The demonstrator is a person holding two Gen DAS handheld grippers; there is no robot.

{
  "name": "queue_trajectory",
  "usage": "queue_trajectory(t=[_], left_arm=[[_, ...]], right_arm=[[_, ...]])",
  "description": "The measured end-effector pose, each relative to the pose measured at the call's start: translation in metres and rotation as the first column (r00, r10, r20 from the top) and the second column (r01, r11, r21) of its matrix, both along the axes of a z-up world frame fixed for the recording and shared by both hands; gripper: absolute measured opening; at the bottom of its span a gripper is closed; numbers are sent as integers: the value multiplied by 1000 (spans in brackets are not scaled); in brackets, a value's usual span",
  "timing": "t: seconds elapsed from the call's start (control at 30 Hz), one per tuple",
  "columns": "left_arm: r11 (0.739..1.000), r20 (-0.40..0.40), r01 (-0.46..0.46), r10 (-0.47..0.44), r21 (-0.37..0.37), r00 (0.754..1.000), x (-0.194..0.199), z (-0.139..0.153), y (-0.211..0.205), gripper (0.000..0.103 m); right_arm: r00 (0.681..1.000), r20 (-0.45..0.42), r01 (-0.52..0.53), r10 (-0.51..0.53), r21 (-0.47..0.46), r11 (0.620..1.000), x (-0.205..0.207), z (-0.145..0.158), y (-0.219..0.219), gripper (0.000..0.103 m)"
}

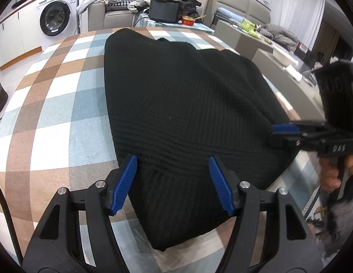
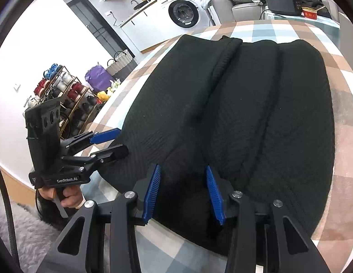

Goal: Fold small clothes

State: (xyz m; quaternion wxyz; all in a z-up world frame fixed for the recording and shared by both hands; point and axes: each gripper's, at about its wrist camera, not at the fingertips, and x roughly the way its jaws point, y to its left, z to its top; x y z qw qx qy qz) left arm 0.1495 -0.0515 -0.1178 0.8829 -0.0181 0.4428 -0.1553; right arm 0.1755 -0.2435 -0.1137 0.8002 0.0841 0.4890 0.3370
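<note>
A black ribbed knit garment (image 1: pixel 181 104) lies flat on a checked cloth-covered table (image 1: pixel 53 104), folded into long lengthwise panels; it also shows in the right wrist view (image 2: pixel 244 113). My left gripper (image 1: pixel 173 166) is open, its blue pads astride the garment's near hem. It also shows in the right wrist view (image 2: pixel 111 142), open at the garment's left edge. My right gripper (image 2: pixel 182 177) is open over the near hem. In the left wrist view the right gripper (image 1: pixel 277 133) sits at the garment's right edge, its jaws a little apart.
A washing machine (image 1: pixel 54 18) stands far left. A sofa with clothes and a black box (image 1: pixel 165 9) lies beyond the table. A low grey table (image 1: pixel 279 52) is to the right. A shoe rack (image 2: pixel 62 95) and grey rug (image 2: pixel 24 227) are to the left.
</note>
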Motion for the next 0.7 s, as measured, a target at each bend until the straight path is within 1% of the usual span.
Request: queue_trajectory(t=[0.1, 0.13, 0.2, 0.33, 0.43, 0.5, 0.57, 0.6, 0.63, 0.67, 0.7], left_arm=[[1000, -2, 2, -2, 17, 1000, 0, -3, 3, 63], [1000, -3, 0, 0, 18, 1000, -1, -3, 5, 63], [1000, -9, -5, 5, 9, 1000, 0, -5, 9, 63], [1000, -17, -12, 12, -9, 1000, 2, -5, 13, 63], [1000, -6, -12, 12, -28, 1000, 3, 2, 14, 63], [999, 6, 0, 0, -54, 1000, 2, 9, 13, 63], [992, 16, 37, -35, -119, 999, 1, 16, 10, 63], [987, 14, 56, -55, -151, 998, 3, 17, 8, 63], [982, 10, 73, -73, -176, 997, 5, 16, 5, 63], [978, 5, 86, -86, -189, 996, 8, 15, 1, 63], [978, -1, 92, -94, -186, 996, 11, 13, -3, 63]], right_arm=[[1000, 8, -24, 25, -18, 1000, -2, 2, 0, 43], [999, 12, -33, 33, -20, 999, -4, 3, -2, 45], [999, 17, -45, 46, -24, 999, -3, 4, -2, 47], [999, 8, -41, 41, -17, 999, 4, 1, 2, 48], [999, 13, -30, 30, -10, 999, 6, 4, 14, 47], [995, 38, -96, 97, -19, 995, -4, 11, 27, 47], [988, 91, -119, 126, -74, 990, -13, 18, 34, 47], [986, 107, -118, 127, -86, 989, -16, 20, 33, 47], [986, 108, -117, 125, -77, 990, -16, 21, 29, 47], [989, 102, -104, 110, -59, 993, -16, 22, 20, 47], [992, 98, -78, 83, -54, 996, -14, 21, 12, 47]])
